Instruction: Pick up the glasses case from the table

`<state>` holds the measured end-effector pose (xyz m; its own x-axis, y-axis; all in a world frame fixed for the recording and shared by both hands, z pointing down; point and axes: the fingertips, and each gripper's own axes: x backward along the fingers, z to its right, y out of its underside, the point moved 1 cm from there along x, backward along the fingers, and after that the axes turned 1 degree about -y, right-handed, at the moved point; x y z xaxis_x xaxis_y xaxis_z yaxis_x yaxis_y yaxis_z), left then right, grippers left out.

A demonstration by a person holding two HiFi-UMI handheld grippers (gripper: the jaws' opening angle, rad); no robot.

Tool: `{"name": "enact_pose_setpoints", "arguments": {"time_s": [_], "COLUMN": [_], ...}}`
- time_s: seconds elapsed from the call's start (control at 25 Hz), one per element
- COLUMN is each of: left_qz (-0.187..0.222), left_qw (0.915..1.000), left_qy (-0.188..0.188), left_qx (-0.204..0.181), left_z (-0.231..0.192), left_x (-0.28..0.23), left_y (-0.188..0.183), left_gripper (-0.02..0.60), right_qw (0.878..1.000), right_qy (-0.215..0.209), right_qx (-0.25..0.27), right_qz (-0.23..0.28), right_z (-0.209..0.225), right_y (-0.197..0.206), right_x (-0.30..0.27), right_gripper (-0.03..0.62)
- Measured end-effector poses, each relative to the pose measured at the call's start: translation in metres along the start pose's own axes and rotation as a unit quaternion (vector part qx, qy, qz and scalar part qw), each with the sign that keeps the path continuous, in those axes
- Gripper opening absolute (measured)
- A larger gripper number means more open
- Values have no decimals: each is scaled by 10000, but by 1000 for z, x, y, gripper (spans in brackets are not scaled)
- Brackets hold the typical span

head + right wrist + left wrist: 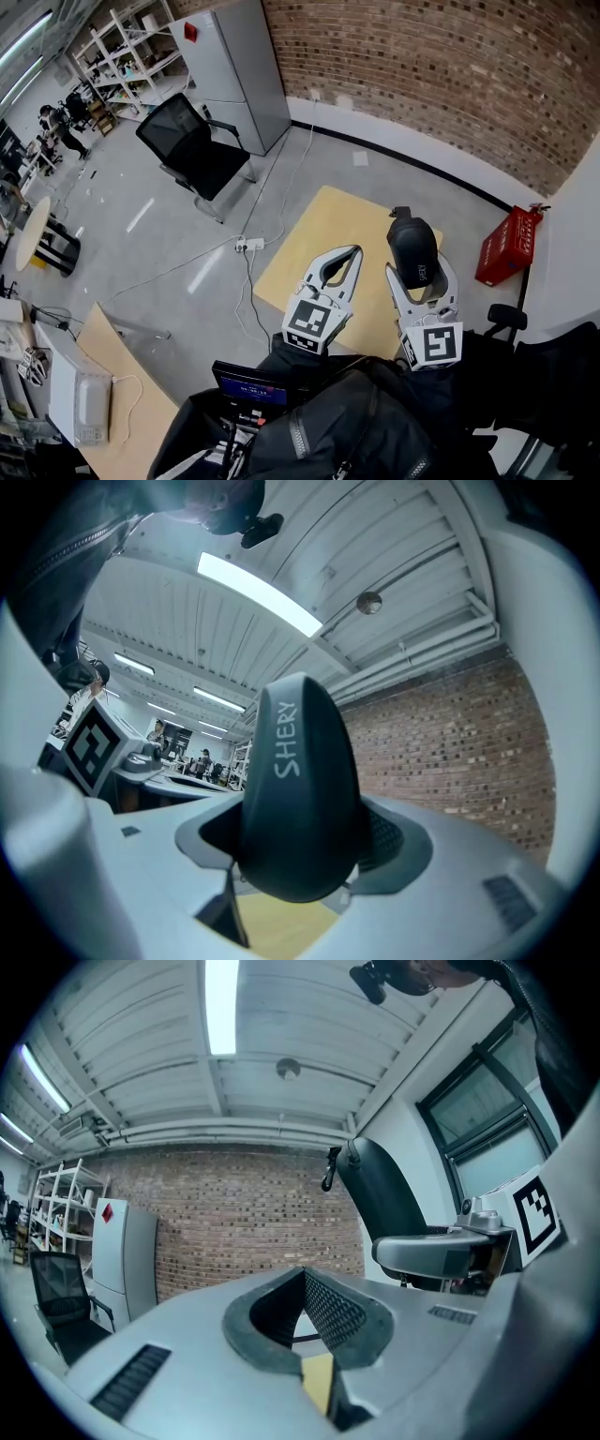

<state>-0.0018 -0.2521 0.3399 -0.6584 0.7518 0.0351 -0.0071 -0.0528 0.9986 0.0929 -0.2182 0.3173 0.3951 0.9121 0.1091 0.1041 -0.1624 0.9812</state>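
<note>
An empty black office chair [192,145] and a grey cabinet [234,70] stand at the left of a brick-walled workshop, well apart from the pale wooden table [323,220] where the work is centred. Over the near edge of that table, the left gripper [352,253] hangs idle, its jaws drawn together at the tips with only the hollow between the pads showing and nothing caught in it. It appears parked to the side to leave room for its partner. Just beside it, the right gripper [419,277] clamps the dark glasses case [412,246] across its narrow sides, the rounded end standing out well past the jaw tips. The right gripper view shows the case [298,789] filling the gap, pinched on both flanks by the ribbed pads, its upper part set against the ceiling lights and the table [281,930] showing below. That suggests the tool is tilted upward with the case off the surface, so the pickup looks complete or all but complete. Gripping near one end leaves much of the case unsupported, so a firm squeeze is likely what keeps it from swinging. A red crate [509,246] sits on the floor at far right, beyond the table.
</note>
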Motion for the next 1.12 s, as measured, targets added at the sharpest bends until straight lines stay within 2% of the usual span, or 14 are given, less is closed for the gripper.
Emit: {"name": "enact_pose_setpoints", "arguments": {"time_s": [1.12], "left_qz": [13], "left_qw": [10000], "left_qy": [-58], "left_qx": [20], "left_z": [6], "left_x": [1], "left_y": [-1], "left_gripper": [0], "right_qw": [10000], "right_qy": [-3], "right_qx": [-44], "right_qz": [-37], "right_z": [4], "right_y": [6], "right_x": [5], "right_gripper": [333]}}
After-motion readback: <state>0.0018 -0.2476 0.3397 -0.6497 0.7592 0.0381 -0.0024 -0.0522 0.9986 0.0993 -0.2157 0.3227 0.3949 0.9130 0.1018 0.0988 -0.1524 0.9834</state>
